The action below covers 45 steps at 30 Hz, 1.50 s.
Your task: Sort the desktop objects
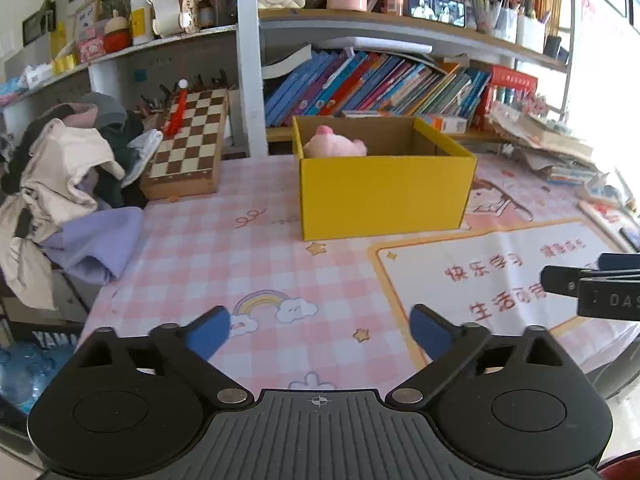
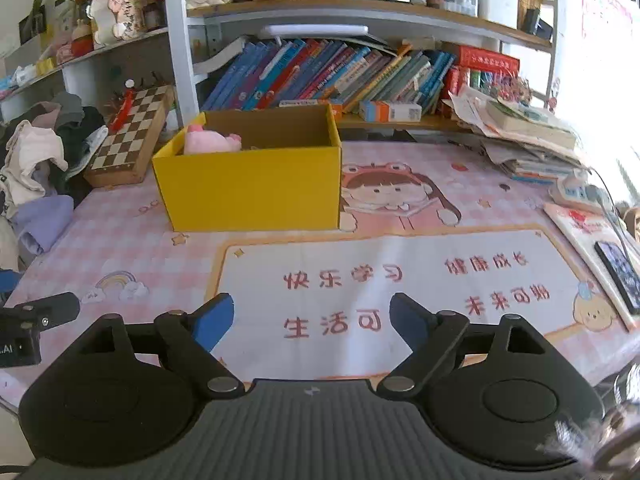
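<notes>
A yellow cardboard box (image 1: 384,196) (image 2: 256,188) stands on the pink checked desk mat, and a pink plush toy (image 1: 334,144) (image 2: 212,140) lies inside against its left wall. My left gripper (image 1: 320,334) hovers open over the near part of the mat, well short of the box, with nothing between its blue fingertips. My right gripper (image 2: 312,320) is also open and empty, over the white panel with red characters. Each gripper's edge shows in the other's view: the right gripper (image 1: 596,288) and the left gripper (image 2: 36,320).
A folded chessboard (image 1: 188,144) leans at the back left beside a pile of clothes (image 1: 68,184). Books fill the shelf (image 1: 380,84) behind the box. Stacked papers and books (image 2: 528,136) crowd the right side, with a tablet-like device (image 2: 616,272) near the right edge.
</notes>
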Tool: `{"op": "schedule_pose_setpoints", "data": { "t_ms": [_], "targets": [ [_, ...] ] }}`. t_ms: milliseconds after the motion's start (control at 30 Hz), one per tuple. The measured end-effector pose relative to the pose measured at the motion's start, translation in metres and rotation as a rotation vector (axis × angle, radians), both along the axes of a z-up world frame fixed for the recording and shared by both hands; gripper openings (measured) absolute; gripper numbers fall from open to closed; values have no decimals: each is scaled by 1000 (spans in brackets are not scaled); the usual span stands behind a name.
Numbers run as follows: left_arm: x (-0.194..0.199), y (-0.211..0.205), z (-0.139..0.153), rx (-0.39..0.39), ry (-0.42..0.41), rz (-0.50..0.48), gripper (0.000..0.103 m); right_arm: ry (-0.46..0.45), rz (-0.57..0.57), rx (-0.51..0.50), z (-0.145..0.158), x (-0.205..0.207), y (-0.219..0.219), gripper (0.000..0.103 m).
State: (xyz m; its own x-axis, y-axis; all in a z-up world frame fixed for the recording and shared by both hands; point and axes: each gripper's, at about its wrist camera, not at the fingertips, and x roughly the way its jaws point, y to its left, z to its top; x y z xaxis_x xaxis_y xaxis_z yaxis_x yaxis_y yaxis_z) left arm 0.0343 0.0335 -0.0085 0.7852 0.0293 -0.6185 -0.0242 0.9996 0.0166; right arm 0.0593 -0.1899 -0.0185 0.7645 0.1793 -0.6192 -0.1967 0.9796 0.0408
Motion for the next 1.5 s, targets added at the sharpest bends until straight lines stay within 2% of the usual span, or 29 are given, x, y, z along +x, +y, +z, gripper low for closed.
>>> {"op": "schedule_pose_setpoints", "data": {
  "t_ms": [100,333,700,1100,1500],
  "targets": [
    [-3,-3,-2,14,9,4,100,23,-2,5,-4,-3,-3,96],
    [-11,-13,-5,40,21,-4,100,28,20,-7,-9,-16,-4,103],
    [-18,-25,-4,55,30,-50,100,42,3,-16,-11,-25,-10,103],
    [-21,-26,-4,48,30,-55,103,58,1,-32,-12,-28,-11,103],
    [-22,-20,-5,39,44,-34,103,82,47,-61,-14,-26,-3,103]
  ]
}}
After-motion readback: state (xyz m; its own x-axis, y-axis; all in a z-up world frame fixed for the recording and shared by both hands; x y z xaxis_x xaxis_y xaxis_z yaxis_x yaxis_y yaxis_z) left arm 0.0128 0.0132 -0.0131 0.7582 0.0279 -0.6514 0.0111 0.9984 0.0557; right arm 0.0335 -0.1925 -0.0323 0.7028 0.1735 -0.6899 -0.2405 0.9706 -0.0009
